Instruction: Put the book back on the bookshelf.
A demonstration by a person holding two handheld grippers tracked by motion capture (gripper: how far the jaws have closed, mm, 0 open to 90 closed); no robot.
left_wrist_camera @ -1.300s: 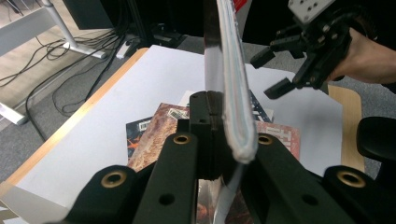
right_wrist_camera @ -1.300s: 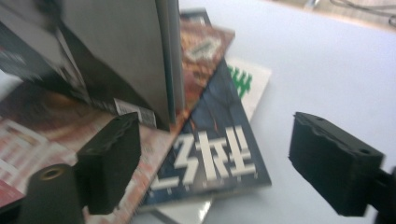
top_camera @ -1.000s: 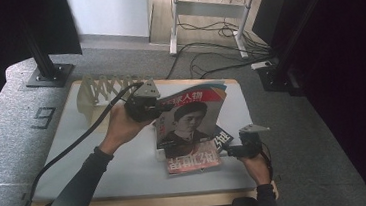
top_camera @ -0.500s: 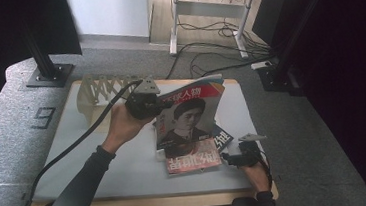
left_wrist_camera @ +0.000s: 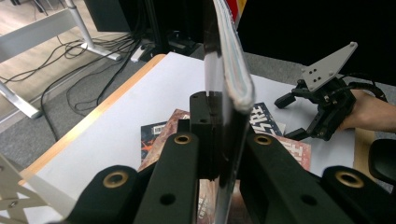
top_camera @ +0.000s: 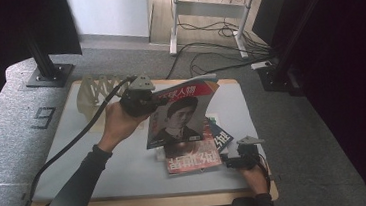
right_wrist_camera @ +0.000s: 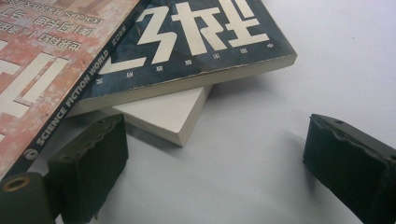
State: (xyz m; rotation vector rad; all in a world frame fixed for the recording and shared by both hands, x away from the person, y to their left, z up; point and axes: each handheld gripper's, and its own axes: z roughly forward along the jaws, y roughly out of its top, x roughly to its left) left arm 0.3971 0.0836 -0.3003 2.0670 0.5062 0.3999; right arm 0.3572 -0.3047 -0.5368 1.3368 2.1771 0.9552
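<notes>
My left gripper (top_camera: 150, 106) holds a magazine with a portrait cover (top_camera: 178, 114) upright above the table (top_camera: 100, 155). In the left gripper view the jaws are shut on that magazine's edge (left_wrist_camera: 223, 93). Below it lies a small stack: a red magazine (top_camera: 193, 157) (right_wrist_camera: 42, 65) on a dark blue one (top_camera: 220, 139) (right_wrist_camera: 196, 46), with a white book (right_wrist_camera: 163, 116) underneath. My right gripper (top_camera: 230, 162) (right_wrist_camera: 219, 163) sits low on the table just right of the stack, open. Its left pad is close beside the stack's corner, with nothing between the jaws.
A white lattice rack (top_camera: 94, 90) stands at the table's back left. A black stand base (top_camera: 48, 74) sits on the grey surface beyond it. Desk legs and cables (top_camera: 206, 45) lie on the floor behind. The table's wooden front edge (top_camera: 179, 201) is close to my right hand.
My right gripper has sunk to the table beside the stack. The left gripper and its magazine have stayed almost still.
</notes>
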